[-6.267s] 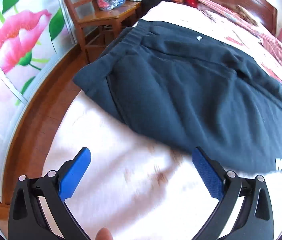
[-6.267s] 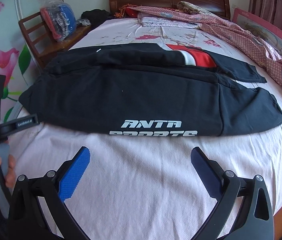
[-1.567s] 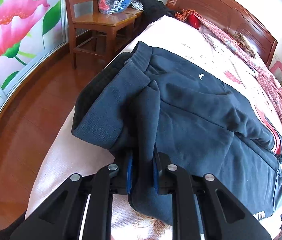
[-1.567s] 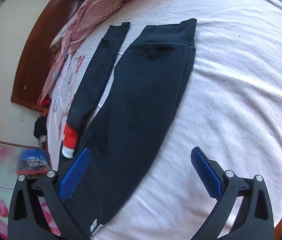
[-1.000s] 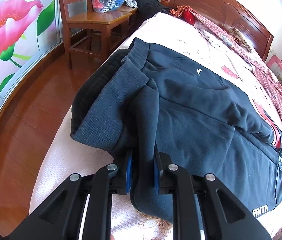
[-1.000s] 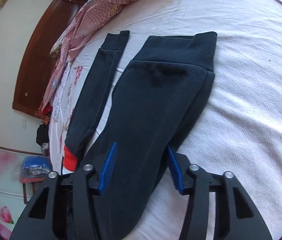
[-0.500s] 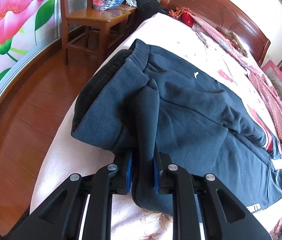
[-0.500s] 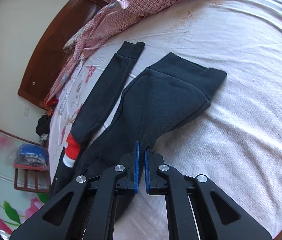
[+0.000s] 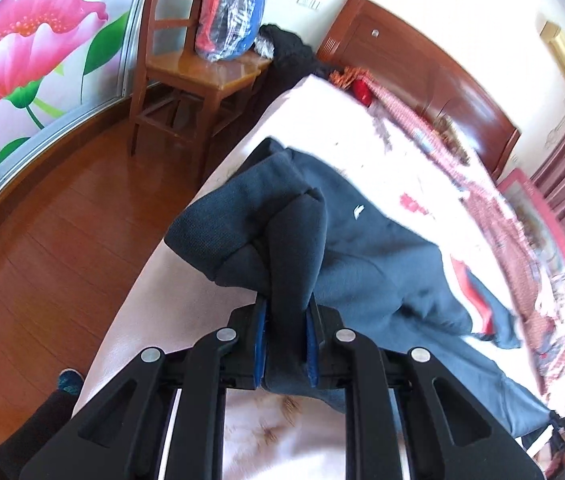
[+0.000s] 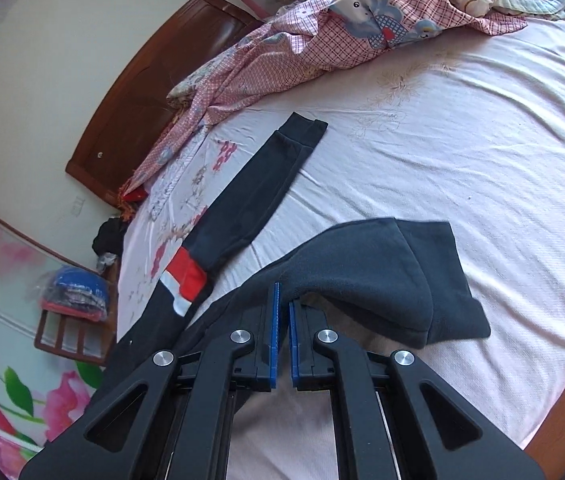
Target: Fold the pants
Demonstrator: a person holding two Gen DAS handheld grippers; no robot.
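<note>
Dark navy pants (image 9: 382, 264) lie across the pale pink bed (image 9: 314, 444). My left gripper (image 9: 285, 344) is shut on a bunched fold at the waistband end and holds it lifted above the sheet. My right gripper (image 10: 281, 336) is shut on the near leg's edge close to the cuff (image 10: 386, 276), which is raised and curled over. The far leg (image 10: 250, 196), with a red and white patch (image 10: 184, 280), lies flat on the bed (image 10: 462, 152).
A wooden chair (image 9: 198, 72) with a bagged bundle (image 9: 230, 12) stands left of the bed on a wood floor (image 9: 50, 256). A wooden headboard (image 9: 422, 76) is at the far end. A pink checked quilt (image 10: 322, 44) is heaped along the far side.
My left gripper has lifted the waistband end higher and drawn it toward the far side. My right gripper has raised the near leg's cuff end, which now folds over itself.
</note>
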